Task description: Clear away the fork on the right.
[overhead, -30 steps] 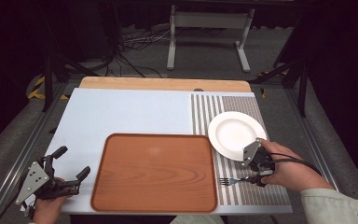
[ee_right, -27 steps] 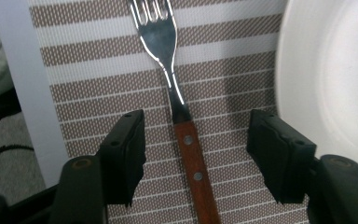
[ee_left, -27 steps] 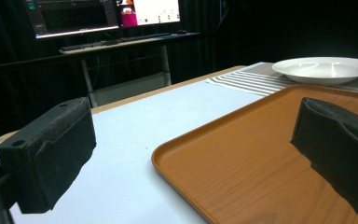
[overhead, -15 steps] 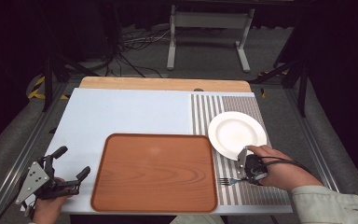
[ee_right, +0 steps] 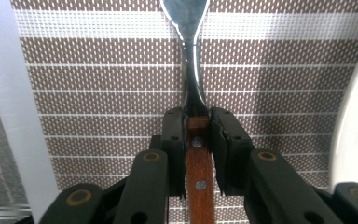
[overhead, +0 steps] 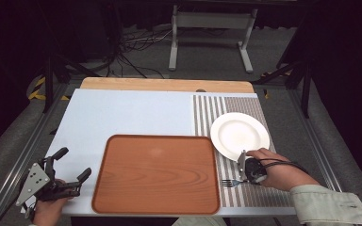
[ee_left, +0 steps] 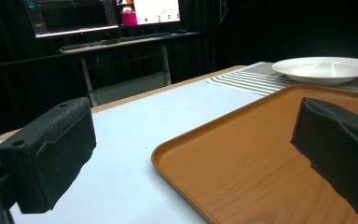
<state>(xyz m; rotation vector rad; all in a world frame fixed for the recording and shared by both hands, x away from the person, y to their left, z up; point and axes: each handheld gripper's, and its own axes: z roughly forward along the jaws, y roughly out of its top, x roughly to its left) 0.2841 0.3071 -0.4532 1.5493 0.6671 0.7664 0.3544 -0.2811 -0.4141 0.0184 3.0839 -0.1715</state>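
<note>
Right of the tray [overhead: 155, 174] | right gripper [ee_right: 196, 121] clenched on fork [ee_right: 193, 70], on striped mat [overhead: 245, 188] | left of tray: left gripper [overhead: 73, 165] jaws spread, empty

The person's right arm wears a pale, perhaps grey-green, sleeve [overhead: 327, 206]. Both grippers [overhead: 52, 181] are black (brass-coloured rivets), the left topped by a grey plate [overhead: 33, 182].
</note>
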